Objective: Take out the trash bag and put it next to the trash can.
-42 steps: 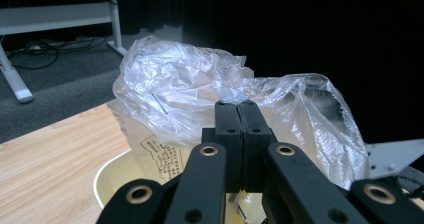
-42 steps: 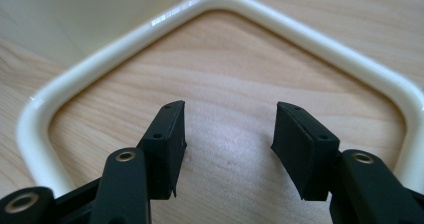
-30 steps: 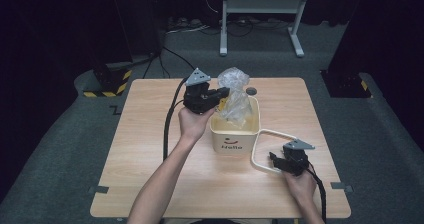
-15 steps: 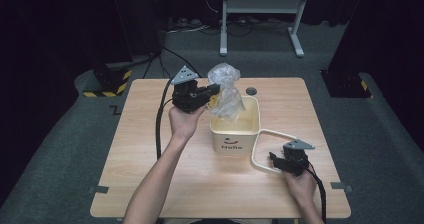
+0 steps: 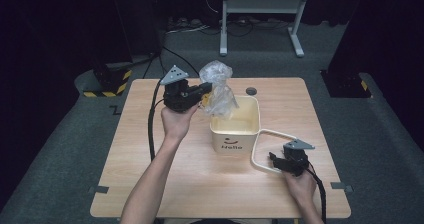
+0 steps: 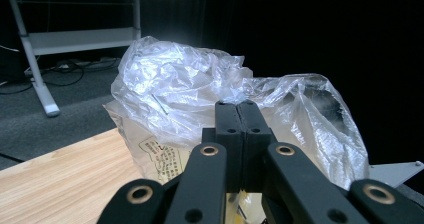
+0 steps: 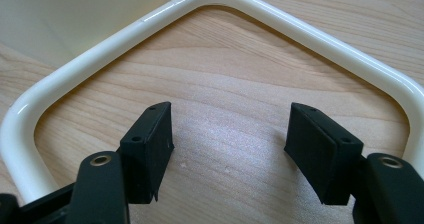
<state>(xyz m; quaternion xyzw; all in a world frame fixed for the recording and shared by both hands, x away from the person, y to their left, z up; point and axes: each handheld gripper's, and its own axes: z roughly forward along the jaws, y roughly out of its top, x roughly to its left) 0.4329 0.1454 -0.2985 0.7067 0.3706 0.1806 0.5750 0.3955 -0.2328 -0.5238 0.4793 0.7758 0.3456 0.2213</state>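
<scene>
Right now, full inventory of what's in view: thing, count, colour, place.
plastic bag: 1, clear and crinkled, lifted partly out of the bin's back-left corner
bin: 1, cream, mid-table, smiley and "Hello" on its front
bin handle: 1, cream loop, lying flat on the table right of the bin
round disc: 1, dark, table's far edge
table: 1, light wood
desk frame: 1, grey, on the floor behind
left claw: 1, black, shut on plastic bag
right claw: 1, black, open, jaws inside the handle loop
</scene>
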